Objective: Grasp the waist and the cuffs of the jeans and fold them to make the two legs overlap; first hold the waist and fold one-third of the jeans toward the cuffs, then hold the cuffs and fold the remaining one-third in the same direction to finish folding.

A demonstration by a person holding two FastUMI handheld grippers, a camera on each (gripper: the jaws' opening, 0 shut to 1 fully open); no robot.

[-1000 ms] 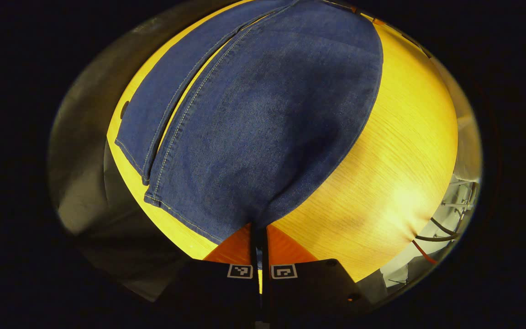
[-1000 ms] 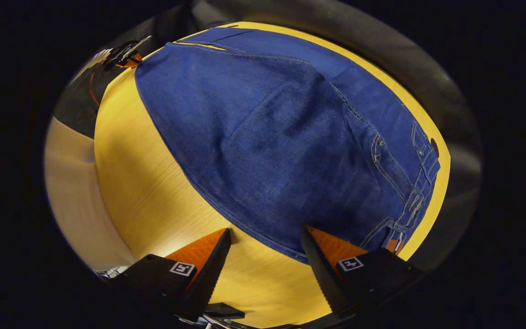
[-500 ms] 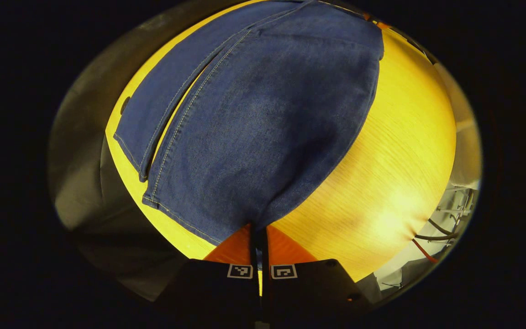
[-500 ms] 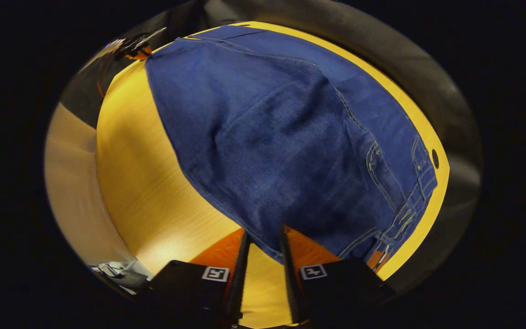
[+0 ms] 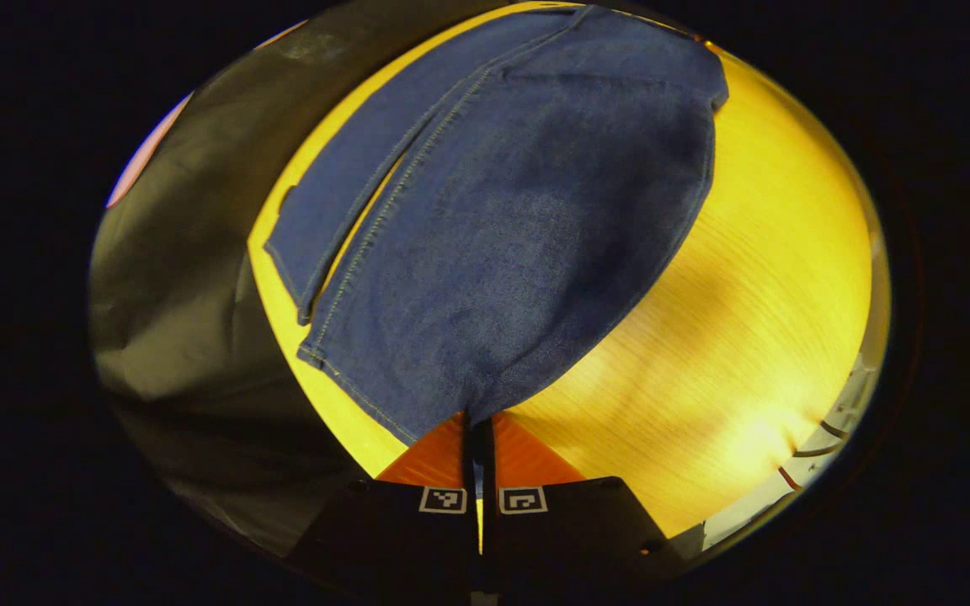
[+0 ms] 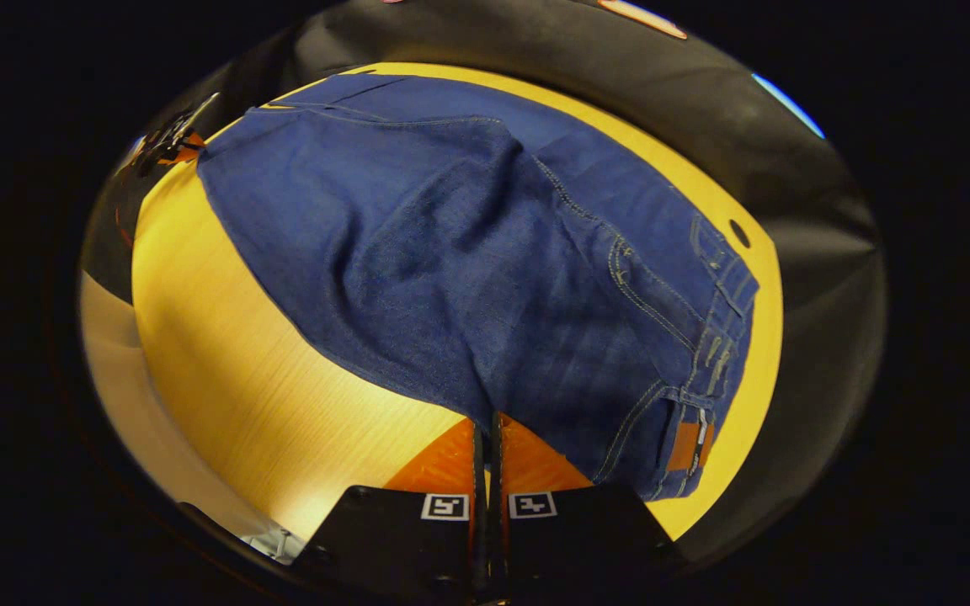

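Left gripper (image 5: 477,421) pinches the cuff, right gripper (image 6: 486,421) the waist of the jeans (image 6: 485,269); lift both evenly over the bench (image 6: 224,370).

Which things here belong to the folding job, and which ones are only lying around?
For the job:
jeans
left gripper, shut on the jeans near the cuffs
right gripper, shut on the jeans near the waist
table under them

Just around:
cables beyond the table edge
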